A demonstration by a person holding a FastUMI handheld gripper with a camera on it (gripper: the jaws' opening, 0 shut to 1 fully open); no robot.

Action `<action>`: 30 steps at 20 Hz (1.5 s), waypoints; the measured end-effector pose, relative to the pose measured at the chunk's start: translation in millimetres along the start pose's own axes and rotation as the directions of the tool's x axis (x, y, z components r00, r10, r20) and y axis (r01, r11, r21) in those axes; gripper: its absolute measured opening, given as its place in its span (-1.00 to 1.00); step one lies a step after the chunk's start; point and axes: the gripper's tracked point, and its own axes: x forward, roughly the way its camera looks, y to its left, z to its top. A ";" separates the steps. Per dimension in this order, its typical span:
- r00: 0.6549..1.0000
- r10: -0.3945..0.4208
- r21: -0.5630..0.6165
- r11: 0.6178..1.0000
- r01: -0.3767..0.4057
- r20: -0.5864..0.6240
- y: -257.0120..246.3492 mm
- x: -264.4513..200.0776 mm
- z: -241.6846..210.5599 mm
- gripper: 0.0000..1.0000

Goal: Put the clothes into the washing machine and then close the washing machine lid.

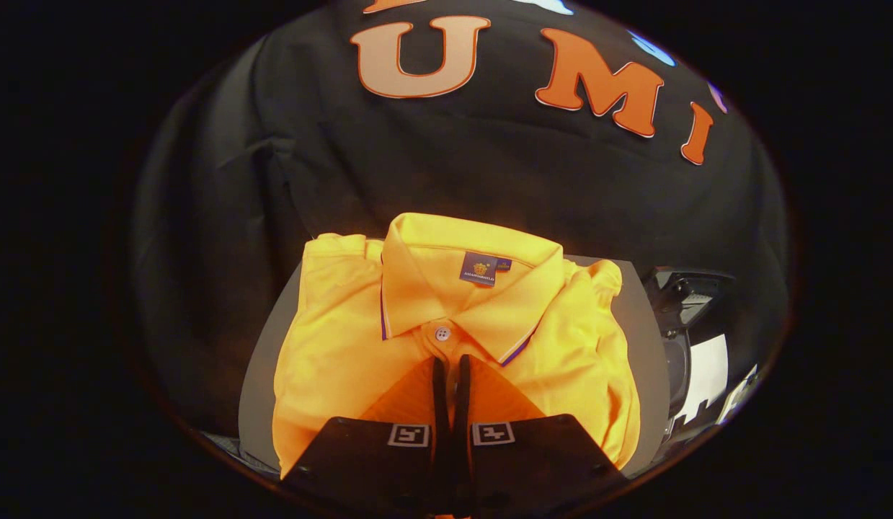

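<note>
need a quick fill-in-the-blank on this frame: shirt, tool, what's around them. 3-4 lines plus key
1. The folded shirt is ____ in colour.
2. The tool has its fingers nearly ____, over the shirt just below the button.
3. The shirt lies on a grey ____.
4. The label sits inside the ____, beyond the fingers.

Missing words: yellow; closed; board; collar
</note>
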 end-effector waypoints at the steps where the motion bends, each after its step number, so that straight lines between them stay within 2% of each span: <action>1: 1.000 0.002 0.006 1.000 -0.002 0.004 -0.7 -0.6 -1.6 -0.83; 5: 0.999 0.026 0.016 1.000 -0.027 0.041 -0.3 -2.4 3.8 -0.84; 9: 0.993 0.086 0.041 0.995 -0.090 0.084 -6.0 -23.8 13.3 -0.84; 15: 0.964 0.150 0.080 0.982 -0.172 0.221 -47.4 -66.8 42.4 -0.84; 18: 0.942 0.180 0.117 0.968 -0.220 0.284 -100.3 -100.3 49.2 -0.85; 24: 0.919 0.151 0.177 0.957 -0.228 0.365 -227.0 -138.8 47.3 -0.84; 30: 0.921 0.122 0.202 0.957 -0.208 0.370 -333.1 -137.3 33.4 -0.84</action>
